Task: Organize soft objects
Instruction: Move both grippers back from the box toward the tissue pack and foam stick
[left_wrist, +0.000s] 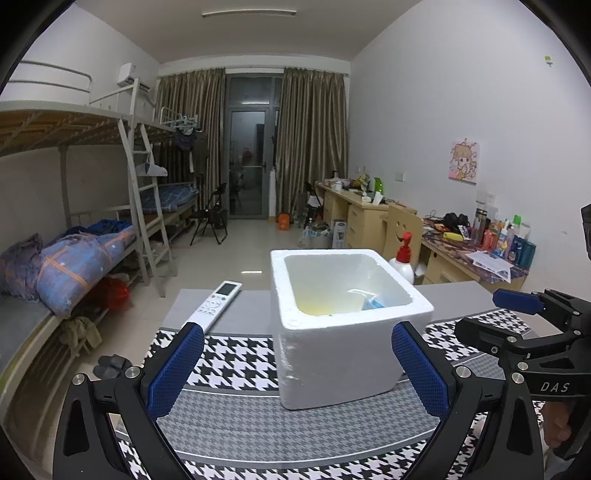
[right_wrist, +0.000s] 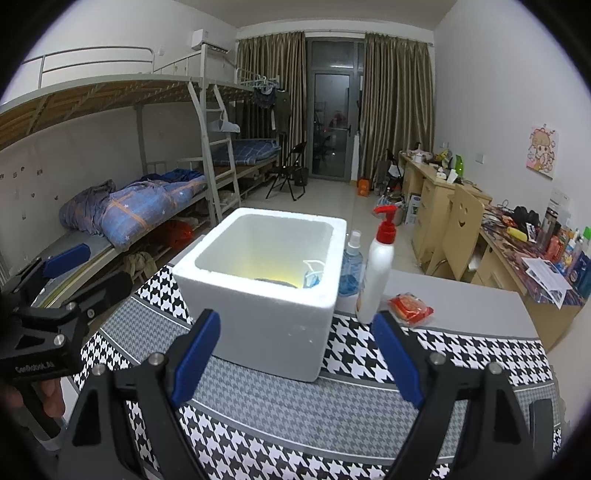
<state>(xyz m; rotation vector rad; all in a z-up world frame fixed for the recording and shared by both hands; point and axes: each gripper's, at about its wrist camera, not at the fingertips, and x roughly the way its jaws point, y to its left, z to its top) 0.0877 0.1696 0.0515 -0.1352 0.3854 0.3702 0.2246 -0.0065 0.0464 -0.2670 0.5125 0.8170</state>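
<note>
Soft items: a face mask (right_wrist: 313, 275) lies inside the foam box (right_wrist: 258, 291), against its right inner wall; something yellowish shows on the box floor, too unclear to name. A red packet (right_wrist: 410, 308) lies on the worktop (right_wrist: 461, 306) to the right of the box, outside it.
Box: white, open-topped, standing on the houndstooth mat (right_wrist: 443, 350) at mid-worktop, upright.
Right gripper (right_wrist: 297, 356): fingers wide and empty; it hangs just near of the box, tilted down toward it, with the box's near corner between the finger lines but not touched.
Left gripper (left_wrist: 297, 363): fingers wide, nothing between the pads; it hangs near the box's near-left side, apart from it.
Other things: pump bottle (right_wrist: 376, 280) and blue spray bottle (right_wrist: 351, 266) stand just right of the box; a remote (left_wrist: 218, 304) lies far left of it on the worktop.
Step in hand: by my reading, a drop into the box is done and both hands are free, between items.
Next move: likely the red packet, if it counts as soft. The right gripper would swing right, past the pump bottle, come down over the packet and close gently on its crinkly wrap.
Care: the pump bottle stands close to the packet and looks easy to tip.
</note>
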